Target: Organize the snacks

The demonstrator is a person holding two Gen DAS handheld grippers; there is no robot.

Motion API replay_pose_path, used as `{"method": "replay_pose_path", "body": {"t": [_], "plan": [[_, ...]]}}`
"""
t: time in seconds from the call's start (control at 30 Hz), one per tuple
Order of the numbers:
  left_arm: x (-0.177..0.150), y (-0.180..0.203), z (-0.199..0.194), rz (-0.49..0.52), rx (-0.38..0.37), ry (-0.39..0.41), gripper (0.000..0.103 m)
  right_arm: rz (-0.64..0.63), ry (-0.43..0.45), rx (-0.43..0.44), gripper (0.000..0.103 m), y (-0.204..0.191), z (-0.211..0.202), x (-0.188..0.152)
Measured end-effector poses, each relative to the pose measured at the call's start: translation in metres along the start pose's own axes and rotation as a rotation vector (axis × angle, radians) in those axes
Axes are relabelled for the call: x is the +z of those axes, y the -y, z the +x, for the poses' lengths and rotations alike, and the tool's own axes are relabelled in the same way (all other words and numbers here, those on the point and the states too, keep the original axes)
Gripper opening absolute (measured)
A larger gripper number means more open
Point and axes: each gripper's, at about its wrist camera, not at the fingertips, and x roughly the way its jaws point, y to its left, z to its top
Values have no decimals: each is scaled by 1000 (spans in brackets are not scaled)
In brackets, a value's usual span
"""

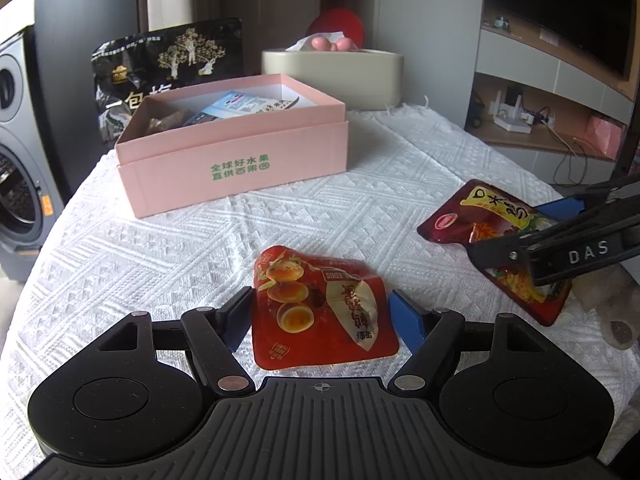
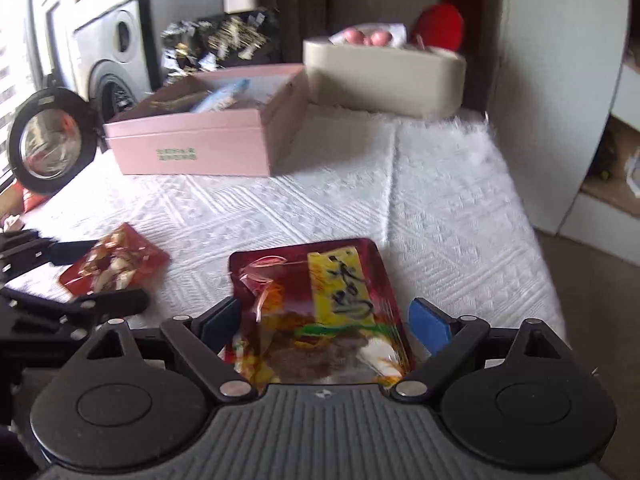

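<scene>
While flat on cloth | egg pouch [image 1: 324, 308] between left hand-held gripper [image 1: 320, 312] fingers

Home: washing machine [image 1: 16, 152], TV [image 1: 560, 12], tissue box [image 1: 332, 76].

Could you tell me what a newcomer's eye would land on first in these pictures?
Probably the pink box at the back of the white tablecloth, already holding packets. Next, two red snack pouches lying nearer: the egg pouch between the open left hand-held gripper, and the noodle pouch between the open right hand-held gripper.
</scene>
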Motion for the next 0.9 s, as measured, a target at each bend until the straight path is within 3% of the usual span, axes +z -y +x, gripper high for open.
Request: {"method": "replay_pose_path", "body": {"t": [0.1, 0.23, 0.27, 0.33, 0.4, 0.5, 0.73, 0.9], "plan": [[0, 0, 0, 0, 0, 0, 78, 51, -8, 20, 97, 5, 6, 2], [0, 0, 0, 0, 0, 0, 78, 19, -21, 31, 94, 2, 3, -1], [0, 0, 0, 0, 1, 0, 78, 12, -16, 31, 85, 2, 1, -2], [0, 1, 1, 0, 1, -1, 78, 0, -10, 29, 79, -1, -6, -4], [0, 1, 1, 0, 1, -1, 78, 4, -9, 40, 56, 0, -12, -2], [0, 1, 1, 1, 2, -1, 78, 13, -5, 58, 36, 1, -23, 2], [0, -1, 0, -8, -4, 0, 78, 36, 46, 133, 28, 1, -56, 16], [0, -9, -14, -61, -47, 25, 75, 21, 88, 179, 27, -3, -78, 29]]}}
